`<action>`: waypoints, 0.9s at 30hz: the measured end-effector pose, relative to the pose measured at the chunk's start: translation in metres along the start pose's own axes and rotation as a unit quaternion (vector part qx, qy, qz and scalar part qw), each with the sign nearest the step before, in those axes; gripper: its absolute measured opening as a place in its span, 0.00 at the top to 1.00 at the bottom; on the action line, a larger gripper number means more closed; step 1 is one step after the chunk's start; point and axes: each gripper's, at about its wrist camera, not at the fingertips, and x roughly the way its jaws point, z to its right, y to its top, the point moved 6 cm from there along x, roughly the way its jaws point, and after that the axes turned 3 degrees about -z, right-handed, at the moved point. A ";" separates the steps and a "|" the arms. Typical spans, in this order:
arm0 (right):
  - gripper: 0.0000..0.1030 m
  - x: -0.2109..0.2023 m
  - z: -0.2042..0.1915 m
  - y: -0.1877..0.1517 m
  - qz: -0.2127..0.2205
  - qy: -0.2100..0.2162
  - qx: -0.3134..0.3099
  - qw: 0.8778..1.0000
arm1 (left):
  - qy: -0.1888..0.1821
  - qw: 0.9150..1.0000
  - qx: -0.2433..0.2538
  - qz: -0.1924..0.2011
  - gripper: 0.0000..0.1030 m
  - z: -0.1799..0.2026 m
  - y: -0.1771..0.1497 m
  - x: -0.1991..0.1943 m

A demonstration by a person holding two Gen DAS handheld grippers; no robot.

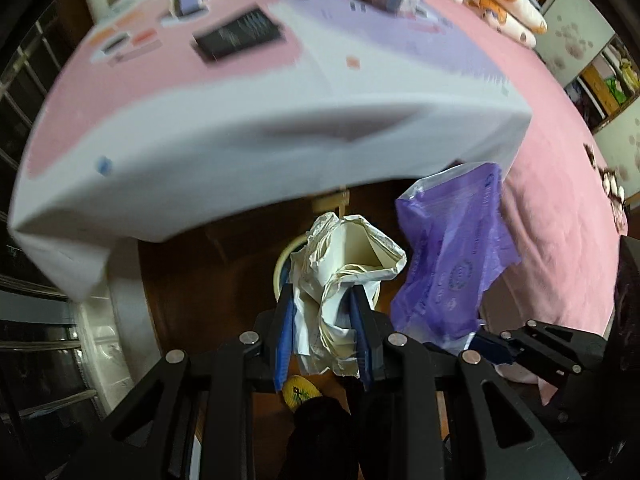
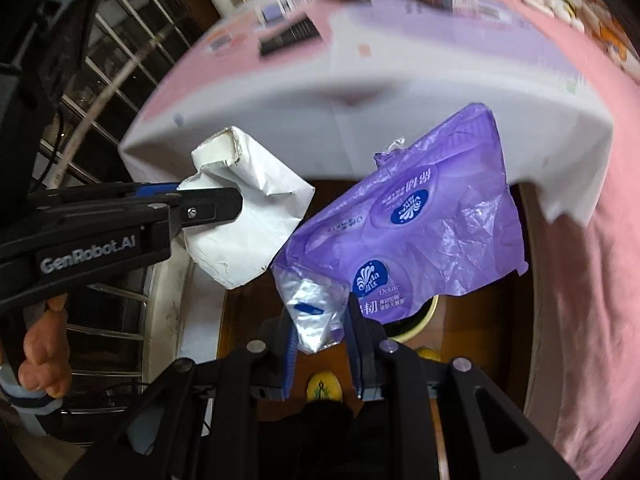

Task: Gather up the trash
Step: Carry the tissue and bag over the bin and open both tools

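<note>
While both grippers point steeply down, the round bin (image 1: 282, 264) lies below them on the floor, nearer under the left gripper (image 1: 325, 340), whose jaws clamp a crumpled white paper bag (image 1: 348, 264). Just beside it, the right gripper (image 2: 320, 336) pinches a purple plastic wrapper (image 2: 420, 232), hanging over the bin's rim.

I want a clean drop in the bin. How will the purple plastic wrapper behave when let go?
The purple wrapper looks thin, creased and floppy, hanging from the right gripper. It probably weighs little, so it may flutter rather than drop straight. It could cling to the pads.
</note>
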 end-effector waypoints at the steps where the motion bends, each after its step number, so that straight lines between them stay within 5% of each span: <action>1: 0.79 0.009 0.004 -0.003 -0.004 0.002 0.003 1.000 | 0.000 1.000 0.001 -0.006 0.76 0.000 -0.002 0.013; 16: 0.78 0.211 0.092 -0.035 -0.059 0.009 0.028 0.998 | 0.017 0.998 0.005 -0.064 0.72 -0.005 -0.010 0.231; 27: 0.68 0.291 0.125 -0.036 -0.058 -0.011 0.023 0.998 | 0.036 0.997 -0.002 -0.062 0.42 -0.019 -0.007 0.298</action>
